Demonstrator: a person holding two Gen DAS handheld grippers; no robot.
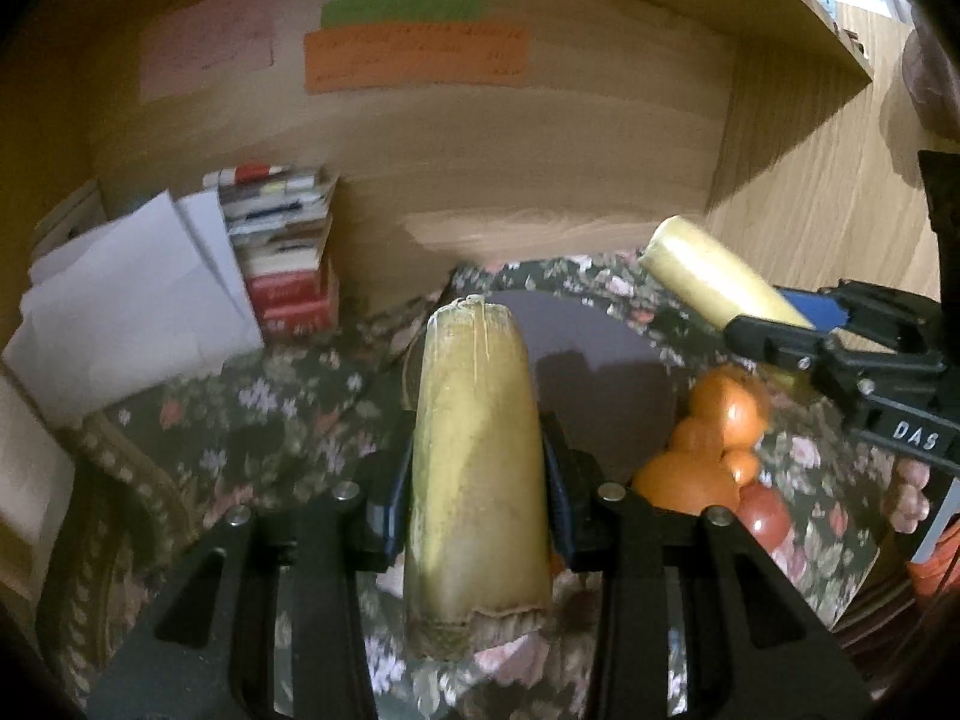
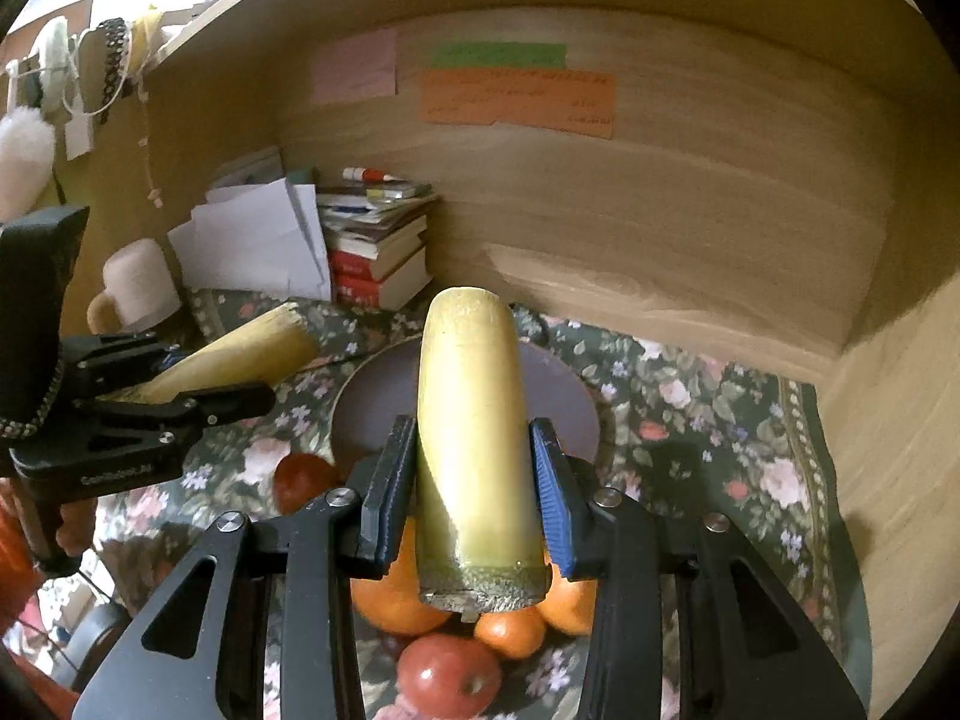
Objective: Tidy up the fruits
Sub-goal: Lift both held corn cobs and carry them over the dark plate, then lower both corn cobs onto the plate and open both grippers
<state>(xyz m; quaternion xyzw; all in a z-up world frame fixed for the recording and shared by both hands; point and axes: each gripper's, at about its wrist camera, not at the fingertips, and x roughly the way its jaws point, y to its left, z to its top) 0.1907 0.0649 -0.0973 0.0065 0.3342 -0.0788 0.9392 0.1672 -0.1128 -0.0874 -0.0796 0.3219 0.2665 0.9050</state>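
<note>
My left gripper [image 1: 478, 474] is shut on a thick yellow banana-like piece [image 1: 474, 396] that points away from me, over a floral cloth [image 1: 270, 420]. The right gripper [image 2: 474, 480] is shut on a second yellow piece [image 2: 474, 384], above a dark round plate [image 2: 561, 402]. Each gripper shows in the other's view: the right gripper [image 1: 774, 333] with its piece [image 1: 702, 273], and the left gripper [image 2: 204, 399] with its piece [image 2: 252, 348]. Oranges [image 2: 393, 597] and a red apple [image 2: 450, 678] lie on the cloth below the right gripper. Oranges [image 1: 720, 414] also sit right of the plate [image 1: 600, 342].
A stack of books [image 1: 282, 258] and loose white papers [image 1: 132, 312] stand at the back left. A white mug [image 2: 141, 285] sits beside them. A second apple [image 2: 300, 480] lies left of the plate. Wooden walls close in behind and at the right, with a shelf overhead.
</note>
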